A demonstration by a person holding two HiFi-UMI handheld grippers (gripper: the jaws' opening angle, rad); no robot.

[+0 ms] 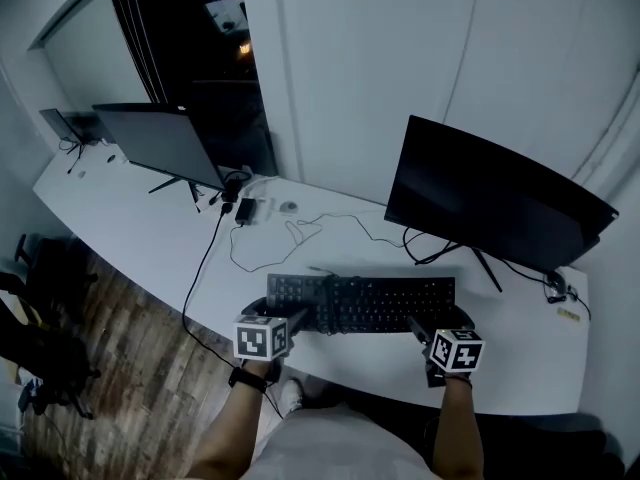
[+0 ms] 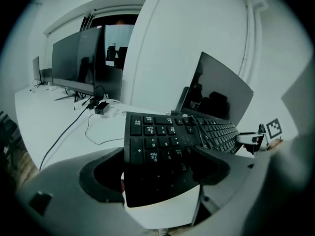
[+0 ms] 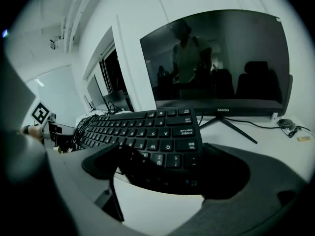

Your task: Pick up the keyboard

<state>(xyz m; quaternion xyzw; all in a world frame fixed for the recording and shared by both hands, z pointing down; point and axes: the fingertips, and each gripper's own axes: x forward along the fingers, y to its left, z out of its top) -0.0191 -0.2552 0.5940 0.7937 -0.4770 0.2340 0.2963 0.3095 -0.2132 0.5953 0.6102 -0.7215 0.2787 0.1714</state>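
Grey jaws of the left gripper (image 2: 160,157) clamp the keyboard (image 2: 162,132) by its number-pad end. The right gripper (image 3: 162,154) clamps the other end. In the head view it lies low centre, its long axis left-right between them, over the desk (image 1: 150,238).

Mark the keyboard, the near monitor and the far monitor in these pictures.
keyboard (image 1: 365,303): head view, middle of its key field.
near monitor (image 1: 495,198): head view, centre of its dark screen.
far monitor (image 1: 160,140): head view, centre of its dark screen.
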